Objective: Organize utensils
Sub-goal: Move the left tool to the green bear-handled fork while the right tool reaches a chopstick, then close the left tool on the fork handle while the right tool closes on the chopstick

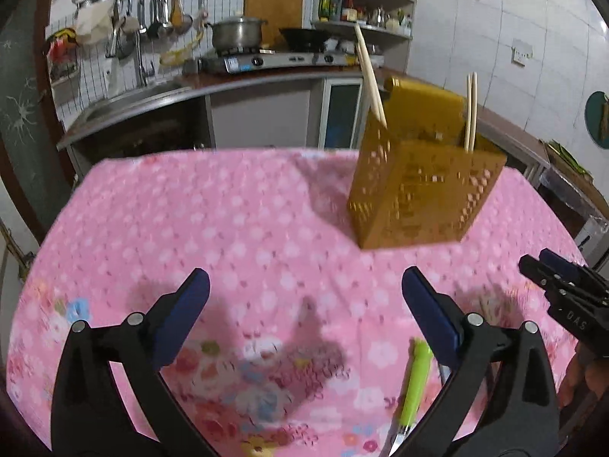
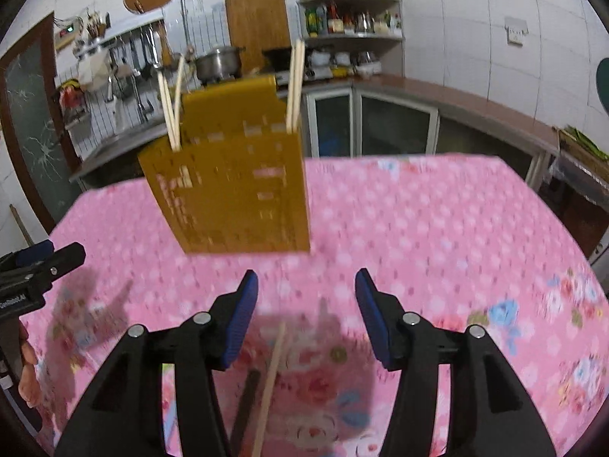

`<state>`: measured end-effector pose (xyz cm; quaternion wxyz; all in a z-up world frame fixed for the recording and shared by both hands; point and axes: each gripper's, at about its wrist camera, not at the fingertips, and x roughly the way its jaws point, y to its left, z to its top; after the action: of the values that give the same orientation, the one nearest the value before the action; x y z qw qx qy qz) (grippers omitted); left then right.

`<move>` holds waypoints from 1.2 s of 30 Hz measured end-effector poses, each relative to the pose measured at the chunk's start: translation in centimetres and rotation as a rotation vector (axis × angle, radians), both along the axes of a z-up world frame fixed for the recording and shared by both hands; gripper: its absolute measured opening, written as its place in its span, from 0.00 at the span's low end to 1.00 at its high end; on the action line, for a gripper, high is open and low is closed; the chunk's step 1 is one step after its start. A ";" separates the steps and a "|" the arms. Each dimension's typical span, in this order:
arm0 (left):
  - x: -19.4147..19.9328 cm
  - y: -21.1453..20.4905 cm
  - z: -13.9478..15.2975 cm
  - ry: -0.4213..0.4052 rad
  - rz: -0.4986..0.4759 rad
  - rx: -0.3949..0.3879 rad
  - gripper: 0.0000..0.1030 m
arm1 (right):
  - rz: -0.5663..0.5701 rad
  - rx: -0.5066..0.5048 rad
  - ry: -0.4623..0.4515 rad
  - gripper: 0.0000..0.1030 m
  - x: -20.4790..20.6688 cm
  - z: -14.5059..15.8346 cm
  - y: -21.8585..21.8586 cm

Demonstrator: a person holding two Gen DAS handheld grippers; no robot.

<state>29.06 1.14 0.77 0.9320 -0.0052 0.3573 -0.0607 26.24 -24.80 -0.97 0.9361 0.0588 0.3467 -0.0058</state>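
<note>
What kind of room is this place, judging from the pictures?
Most likely a home kitchen. A steel cooking pot sits on a gas stove at the back counter, ladles hang on a wall rack, and a corner shelf of sauce bottles stands beside a wooden cutting board.

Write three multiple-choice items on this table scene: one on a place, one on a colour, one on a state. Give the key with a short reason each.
1. Where do the chopsticks stand?
A. in the utensil holder
B. flat on the stove
C. in the sink

2. What colour is the handle of the knife by the left gripper?
A. red
B. green
C. white

3. How is the right gripper?
A. shut on a spoon
B. open, holding nothing
C. shut on the holder

Key: 1 A, they rise from its corners. 2 B, the handle is bright green. 3 B, its fingers are spread with only the tablecloth between them.
</note>
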 end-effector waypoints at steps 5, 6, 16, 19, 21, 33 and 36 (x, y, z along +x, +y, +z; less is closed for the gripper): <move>-0.5 -0.8 -2.1 0.049 -0.018 0.012 0.95 | -0.004 -0.011 0.089 0.50 0.3 -2.8 0.7; -0.5 -1.1 -2.6 0.061 -0.024 0.018 0.95 | -0.001 -0.011 0.108 0.46 0.5 -3.3 1.0; -1.3 -3.0 -4.5 0.120 -0.091 0.021 0.95 | 0.013 -0.032 0.180 0.24 1.1 -5.4 2.2; -1.5 -3.9 -5.0 0.143 -0.125 0.025 0.93 | 0.022 -0.032 0.185 0.13 1.1 -5.2 2.1; -1.7 -4.7 -5.4 0.160 -0.158 0.038 0.91 | 0.029 -0.032 0.185 0.11 1.2 -5.1 2.1; -1.4 -7.2 -6.9 0.237 -0.220 0.072 0.71 | 0.025 -0.027 0.180 0.08 1.3 -4.8 2.1; -1.4 -8.0 -7.0 0.233 -0.217 0.110 0.64 | 0.023 -0.027 0.181 0.08 1.4 -4.8 2.0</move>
<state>27.65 -6.87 -6.27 0.8712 0.0772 0.4640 -0.1404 27.64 -22.78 -5.79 0.9017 0.0415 0.4304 -0.0051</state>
